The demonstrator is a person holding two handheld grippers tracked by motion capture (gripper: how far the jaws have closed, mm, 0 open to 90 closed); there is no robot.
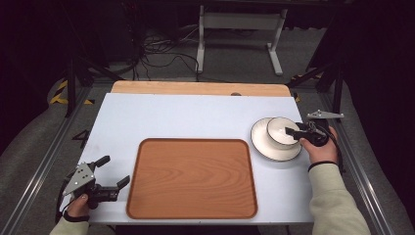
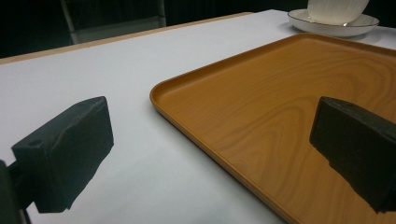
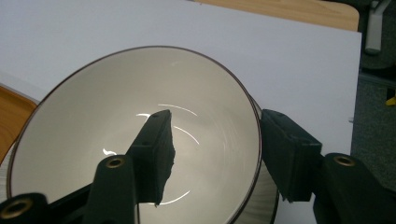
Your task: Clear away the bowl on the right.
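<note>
Starting from the left: the left gripper (image 1: 113,172) sits low at the near left corner of the white surface (image 1: 186,117), fingers spread wide with nothing between them. From above you just see it pointing toward the tray (image 1: 192,178). Its own view gets much closer: the two blocky matte black fingers (image 2: 70,149) frame the tray's near corner (image 2: 261,116), and you can see the raised rounded lip and the wood-grain swirl, smooth and a bit glossy. One finger hangs over the bare surface, the other over the tray.

The tray is a rounded rectangle, empty, sitting in the middle near the front edge.

Over on the right, the bowl (image 1: 283,131) stands on a plate (image 1: 266,147) just beside the tray's far right corner. Both are glossy cream ceramic with a thin dark rim. The right gripper (image 1: 292,132) reaches in from the right. The high view is too small to read the grip, but the right gripper view shows it well: one finger (image 3: 156,149) inside the bowl (image 3: 116,116), the other outside, straddling the wall, about half open. Looks like the pads aren't quite pressing yet, though I can't be sure.
</note>
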